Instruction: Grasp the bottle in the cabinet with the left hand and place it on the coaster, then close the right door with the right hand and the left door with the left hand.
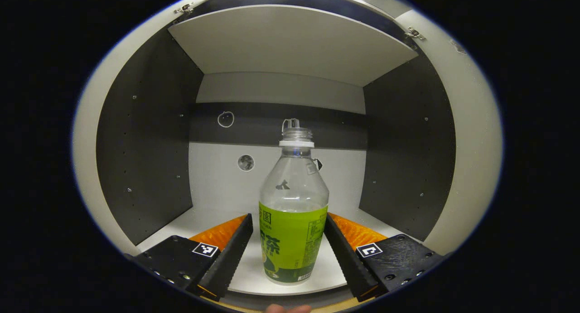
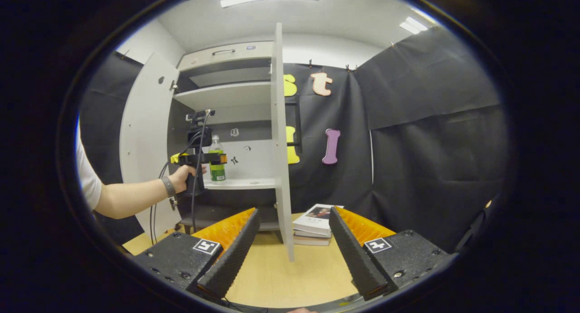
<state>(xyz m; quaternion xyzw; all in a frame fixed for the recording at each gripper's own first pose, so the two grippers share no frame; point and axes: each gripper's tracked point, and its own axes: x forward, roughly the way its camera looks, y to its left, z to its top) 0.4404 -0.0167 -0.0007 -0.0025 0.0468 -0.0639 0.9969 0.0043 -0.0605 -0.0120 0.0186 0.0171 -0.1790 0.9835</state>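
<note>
A: Where is the bottle (image 1: 293,213) right now?

B: It stands upright on the cabinet shelf (image 1: 213,222), cap off, green label facing out. In the left gripper view it sits straight ahead between the fingers of the left claw (image 1: 288,258), its long axis vertical and crossing the line of the fingers.

A: Has the claw got hold of it?

B: Not that I can confirm. The fingers are spread, flanking the label on both sides; the right one looks to be just at the label's edge, the left one a little apart. I judge the squeeze is still to come.

A: And the other hand?

B: The right claw (image 2: 290,254) hangs spread over the tabletop (image 2: 281,272), holding nothing, well back from the cabinet. The right door (image 2: 280,136) stands edge-on just ahead of it, the left door (image 2: 145,141) swung wide. The left claw is clearly the nearer to the bottle.
</note>
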